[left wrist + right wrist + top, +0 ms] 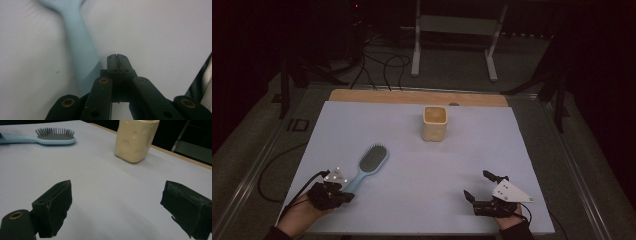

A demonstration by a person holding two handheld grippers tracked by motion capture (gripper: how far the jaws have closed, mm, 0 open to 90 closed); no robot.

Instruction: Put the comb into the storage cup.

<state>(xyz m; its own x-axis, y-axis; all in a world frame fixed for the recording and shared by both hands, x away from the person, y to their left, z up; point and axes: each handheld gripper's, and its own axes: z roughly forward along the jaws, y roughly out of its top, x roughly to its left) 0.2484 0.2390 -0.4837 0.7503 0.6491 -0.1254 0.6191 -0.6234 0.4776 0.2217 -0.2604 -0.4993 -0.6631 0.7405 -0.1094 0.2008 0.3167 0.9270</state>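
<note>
Left gripper sits at the near-left corner of the desk, hand under it, jaws pressed together with nothing between them. In the left gripper view the closed tips hover over bare desk surface, and the hairbrush handle runs just to their left, beside them, not gripped.

Hairbrush: light blue, lying flat on the desk, bristles up, handle end toward the left gripper, head pointing up and away toward the desk centre. Right gripper view shows the hairbrush side-on at far left, bristles standing up.

Further right, near the far edge at centre: cream holder, upright, open top, dimpled like cheese in the right gripper view. Well apart from the brush.

Right gripper at the near-right of the desk, jaws wide apart, nothing in the gap, just bare desk between them. They point toward the holder.
</note>
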